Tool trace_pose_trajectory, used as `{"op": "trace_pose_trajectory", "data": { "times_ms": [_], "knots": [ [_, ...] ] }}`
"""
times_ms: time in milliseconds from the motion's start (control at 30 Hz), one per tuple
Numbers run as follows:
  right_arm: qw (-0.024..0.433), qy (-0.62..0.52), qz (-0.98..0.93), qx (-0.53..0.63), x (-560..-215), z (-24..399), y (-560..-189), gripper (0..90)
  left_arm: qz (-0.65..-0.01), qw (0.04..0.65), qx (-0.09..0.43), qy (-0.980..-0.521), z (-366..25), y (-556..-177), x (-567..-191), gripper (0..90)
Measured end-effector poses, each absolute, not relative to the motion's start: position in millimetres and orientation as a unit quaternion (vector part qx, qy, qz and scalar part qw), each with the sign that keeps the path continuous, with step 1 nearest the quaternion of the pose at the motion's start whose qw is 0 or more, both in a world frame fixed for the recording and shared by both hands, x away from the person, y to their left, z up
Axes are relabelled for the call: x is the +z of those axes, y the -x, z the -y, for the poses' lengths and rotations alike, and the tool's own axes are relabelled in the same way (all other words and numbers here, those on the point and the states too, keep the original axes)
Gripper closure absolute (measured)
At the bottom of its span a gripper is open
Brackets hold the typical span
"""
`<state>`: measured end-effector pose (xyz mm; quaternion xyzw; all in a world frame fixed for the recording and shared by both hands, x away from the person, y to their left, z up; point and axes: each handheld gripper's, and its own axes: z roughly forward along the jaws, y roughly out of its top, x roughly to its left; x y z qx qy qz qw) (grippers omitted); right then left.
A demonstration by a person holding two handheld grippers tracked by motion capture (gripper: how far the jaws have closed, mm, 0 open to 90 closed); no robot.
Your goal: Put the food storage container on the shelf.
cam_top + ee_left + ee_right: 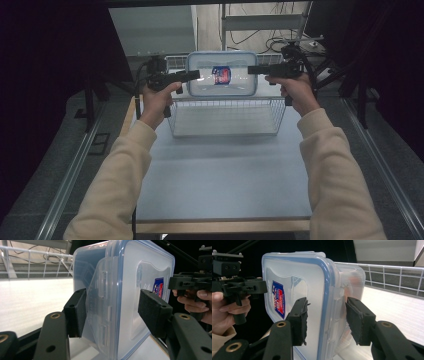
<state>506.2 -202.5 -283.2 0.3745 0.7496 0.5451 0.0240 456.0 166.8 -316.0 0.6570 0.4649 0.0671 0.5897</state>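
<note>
Sleeved forearms are seen in the high view; a lidded plastic container (222,74) is held on edge above the wire basket (226,117) at the table's far edge. Left gripper (113,312) is clamped across its latched side. Right gripper (327,321) is clamped opposite. Transport is judged underway; level, synchronized movement is required next.

The clear container (222,74) has a blue-rimmed lid and red-and-blue label (221,75); the basket (227,132) is white wire.

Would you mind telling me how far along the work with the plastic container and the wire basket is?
Done: the lidded plastic container is gripped at both ends, by the left gripper and the right gripper. In hand: both hold it above the wire basket. Left: probably setting it down and letting go.
</note>
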Motion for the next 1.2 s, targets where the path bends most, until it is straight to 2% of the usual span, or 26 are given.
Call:
{"op": "trace_pose_trajectory", "data": {
  "times_ms": [700, 800, 867, 1000, 1200],
  "knots": [
    [-0.001, -0.432, -0.722, 0.54, -291.2, 202.5, -534.7, 49.8, -0.51, 0.579, 0.021, -0.636, -162.6, -492.3, -322.8, 37.7],
    [0.009, -0.443, -0.727, 0.525, -295.2, 200.9, -537.7, 50.5, -0.52, 0.575, 0.003, -0.632, -162.3, -500.4, -326.5, 34.1],
    [0.012, -0.452, -0.723, 0.522, -298.8, 200.2, -539.3, 50.7, -0.529, 0.581, -0.028, -0.617, -166.7, -509.7, -335.4, 32.8],
    [0.025, -0.454, -0.723, 0.52, -300.2, 197.5, -538.2, 49.5, -0.535, 0.581, -0.047, -0.612, -168.5, -516.7, -341.3, 29.6],
    [0.043, -0.456, -0.723, 0.517, -300.9, 195.3, -534.1, 48.0, -0.539, 0.573, -0.04, -0.617, -162.5, -519.0, -341.1, 21.6]
  ]
}}
